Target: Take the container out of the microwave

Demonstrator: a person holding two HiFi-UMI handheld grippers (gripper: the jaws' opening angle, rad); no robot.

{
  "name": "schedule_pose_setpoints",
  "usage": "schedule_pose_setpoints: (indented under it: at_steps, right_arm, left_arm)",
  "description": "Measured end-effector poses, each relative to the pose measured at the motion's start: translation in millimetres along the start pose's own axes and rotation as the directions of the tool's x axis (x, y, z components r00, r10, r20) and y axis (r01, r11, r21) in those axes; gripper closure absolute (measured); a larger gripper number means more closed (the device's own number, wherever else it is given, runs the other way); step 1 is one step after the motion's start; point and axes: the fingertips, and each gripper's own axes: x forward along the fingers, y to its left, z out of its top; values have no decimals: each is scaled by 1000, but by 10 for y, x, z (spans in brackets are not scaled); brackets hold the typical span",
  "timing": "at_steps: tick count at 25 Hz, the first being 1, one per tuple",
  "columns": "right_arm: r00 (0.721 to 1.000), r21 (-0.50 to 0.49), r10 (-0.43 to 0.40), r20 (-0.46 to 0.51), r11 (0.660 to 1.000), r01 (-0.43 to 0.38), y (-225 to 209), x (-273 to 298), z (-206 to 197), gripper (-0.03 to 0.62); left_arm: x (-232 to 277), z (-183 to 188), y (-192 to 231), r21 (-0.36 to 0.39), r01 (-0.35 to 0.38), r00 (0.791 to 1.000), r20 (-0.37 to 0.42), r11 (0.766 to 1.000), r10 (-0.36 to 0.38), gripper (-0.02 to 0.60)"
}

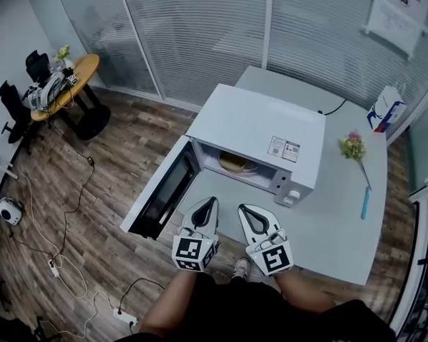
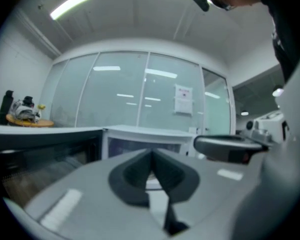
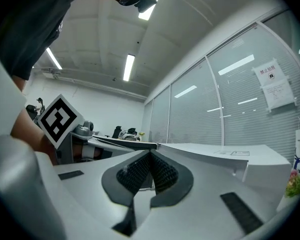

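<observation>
A white microwave [image 1: 260, 123] stands on a pale table [image 1: 342, 226] with its door [image 1: 162, 189] swung open to the left. Inside the cavity lies a tan, shallow container [image 1: 237, 164], partly hidden by the microwave's top. My left gripper [image 1: 212, 201] and right gripper [image 1: 245, 209] hover side by side just in front of the opening, pointing at it, apart from the container. Both are shut with nothing between the jaws. In the left gripper view the left gripper [image 2: 151, 152] faces the microwave [image 2: 140, 140]. In the right gripper view the right gripper [image 3: 150, 154] points past its side.
On the table right of the microwave lie a small flower sprig [image 1: 353, 147] and a blue pen-like stick [image 1: 366, 202], with a white carton [image 1: 385, 110] at the far corner. A round wooden table [image 1: 65, 84] and cables [image 1: 64, 262] occupy the floor at left. Glass walls stand behind.
</observation>
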Motion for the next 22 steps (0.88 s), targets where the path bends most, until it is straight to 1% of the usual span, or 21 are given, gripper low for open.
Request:
schedule_pose_setpoints:
  at_steps: [3, 9, 14, 18, 20, 21, 22]
  right_arm:
    - [1000, 24, -15, 9, 1000, 15, -115, 75, -49, 588]
    - [997, 36, -67, -34, 997, 68, -290, 212, -259, 588]
    - [992, 35, -96, -87, 994, 99, -359, 349, -480, 588]
    - [988, 51, -95, -119, 993, 102, -351, 452, -644, 588]
    - [986, 62, -97, -134, 992, 106, -354, 493, -723, 588]
    - [985, 73, -100, -143, 991, 111, -359, 506, -763, 588]
    - [983, 85, -103, -152, 989, 117, -366, 520, -805, 588]
  left_arm:
    - [185, -3, -12, 30, 21, 1000, -1, 999, -21, 577]
    - [491, -184, 138, 40, 57, 998, -37, 998, -56, 576]
    - [686, -390, 178, 10, 111, 990, -88, 994, -110, 575]
    - [839, -539, 204, 23, 130, 985, -117, 991, -127, 575]
    - [915, -615, 240, 32, 126, 984, -131, 991, -121, 547]
    - [951, -652, 268, 33, 118, 984, -137, 993, -112, 495]
    - [990, -688, 303, 32, 105, 985, -141, 994, -100, 419]
